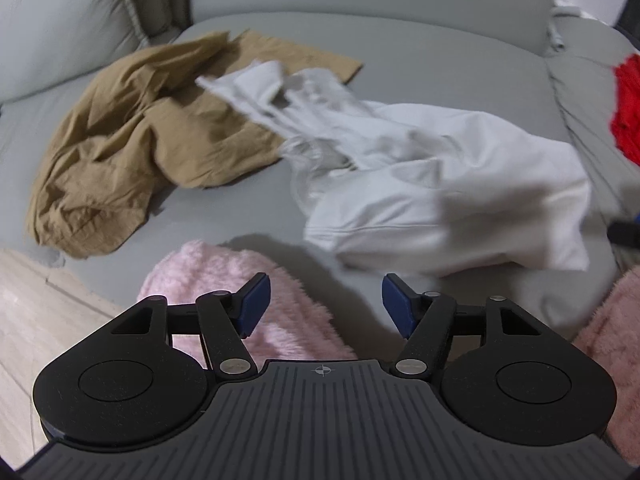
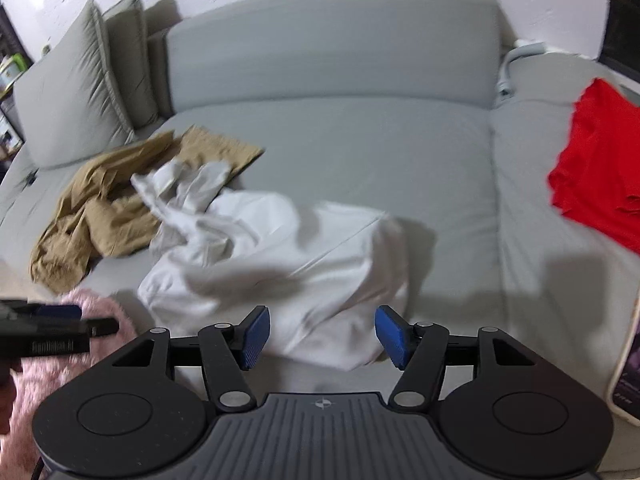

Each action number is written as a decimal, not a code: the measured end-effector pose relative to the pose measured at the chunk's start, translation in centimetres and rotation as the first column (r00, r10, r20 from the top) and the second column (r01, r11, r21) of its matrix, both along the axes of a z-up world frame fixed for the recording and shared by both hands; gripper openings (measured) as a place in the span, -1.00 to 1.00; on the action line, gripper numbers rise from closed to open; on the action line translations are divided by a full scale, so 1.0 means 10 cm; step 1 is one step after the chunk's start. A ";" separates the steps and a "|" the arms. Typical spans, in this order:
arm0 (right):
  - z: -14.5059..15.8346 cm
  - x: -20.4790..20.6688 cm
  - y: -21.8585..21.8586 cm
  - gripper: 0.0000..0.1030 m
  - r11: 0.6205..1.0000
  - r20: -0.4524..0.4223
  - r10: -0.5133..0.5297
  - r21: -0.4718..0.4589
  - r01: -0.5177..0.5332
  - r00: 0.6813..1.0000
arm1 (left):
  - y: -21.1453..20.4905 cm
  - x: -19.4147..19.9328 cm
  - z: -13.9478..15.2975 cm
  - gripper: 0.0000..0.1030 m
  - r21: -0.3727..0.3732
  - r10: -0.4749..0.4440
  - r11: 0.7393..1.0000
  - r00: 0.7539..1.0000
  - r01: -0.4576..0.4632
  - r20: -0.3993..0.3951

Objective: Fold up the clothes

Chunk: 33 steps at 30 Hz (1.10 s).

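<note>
Both grippers, left gripper (image 1: 326, 304) and right gripper (image 2: 322, 334), gape empty over the crumpled white shirt (image 2: 280, 256) at twelve o'clock on the sofa (image 2: 360, 140) — light, limp cloth, best pinched at a hem corner.

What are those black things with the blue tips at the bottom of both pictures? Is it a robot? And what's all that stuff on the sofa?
It's not a robot. A person holds a pinching tool in each hand, and each tool has a camera looking along its two blue fingers. One picture comes from the left gripper, the other from the right gripper. Both are open and hold nothing.

On the grey sofa lie a crumpled white garment and a crumpled tan garment, which touch each other. A red garment lies further right, and something fluffy and pink is near the front edge. The clothes are waiting to be folded.
</note>
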State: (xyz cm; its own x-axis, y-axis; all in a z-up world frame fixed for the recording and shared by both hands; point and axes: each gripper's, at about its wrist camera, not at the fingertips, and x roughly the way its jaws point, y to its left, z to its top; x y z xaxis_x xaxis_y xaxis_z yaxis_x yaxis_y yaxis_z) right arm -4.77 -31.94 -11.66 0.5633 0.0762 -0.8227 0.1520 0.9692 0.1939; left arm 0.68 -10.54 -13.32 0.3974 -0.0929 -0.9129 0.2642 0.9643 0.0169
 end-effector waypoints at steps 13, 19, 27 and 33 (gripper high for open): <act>-0.47 0.57 0.30 0.63 0.995 -0.132 0.075 -0.060 -0.084 0.988 | 0.05 0.20 -0.17 0.42 -0.036 -0.025 0.999 0.998 0.023 -0.052; -0.24 0.54 0.61 0.56 0.952 -0.050 0.255 -0.160 -0.260 0.966 | 0.00 0.27 -0.17 0.42 -0.042 -0.030 0.999 0.998 0.028 -0.046; -0.38 0.81 0.87 0.55 0.888 -0.004 0.424 -0.195 -0.417 0.906 | -0.04 0.40 -0.28 0.42 0.019 -0.007 1.000 0.998 0.009 -0.066; -0.64 1.09 1.05 -0.91 0.867 -0.147 0.445 -0.176 -0.466 0.884 | 0.13 0.40 -0.21 0.42 0.013 0.030 0.999 0.998 -0.030 -0.063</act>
